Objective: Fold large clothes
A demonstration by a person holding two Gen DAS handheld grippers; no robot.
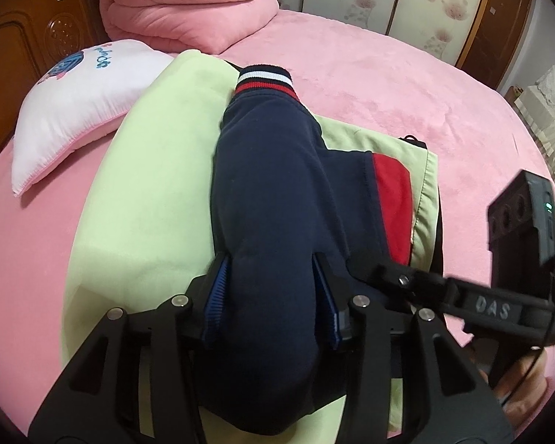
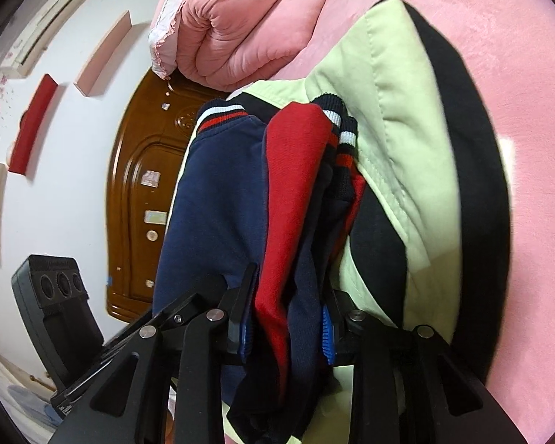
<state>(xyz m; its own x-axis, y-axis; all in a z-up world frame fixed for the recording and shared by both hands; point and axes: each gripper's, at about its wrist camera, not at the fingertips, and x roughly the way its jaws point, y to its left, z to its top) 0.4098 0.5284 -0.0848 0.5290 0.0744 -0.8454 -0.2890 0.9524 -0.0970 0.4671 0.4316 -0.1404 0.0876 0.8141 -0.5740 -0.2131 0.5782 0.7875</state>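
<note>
Here both sets of jaws clamp the bunched navy-and-red knit jacket [image 1: 270, 192]: left gripper [image 1: 273, 296] and right gripper [image 2: 288, 314] alike. Its long axis runs away from them, over a pale green folded garment [image 1: 159, 170] on the pink bed [image 1: 370, 74].

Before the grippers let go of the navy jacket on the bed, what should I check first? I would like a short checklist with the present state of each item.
1. Left gripper grips the navy jacket between its fingers: ok, folded fabric fills the gap.
2. Right gripper grips the navy and red layers: ok.
3. Jacket lies over the light green garment: ok, it is on top of it.
4. Striped cuff is inside the fold: not ok, it sticks out at the far end.
5. Jacket lies flat on the green garment: cannot tell, the bundle hides its underside.
6. White pillow is apart from the jacket: ok, it lies off to the side.
</note>
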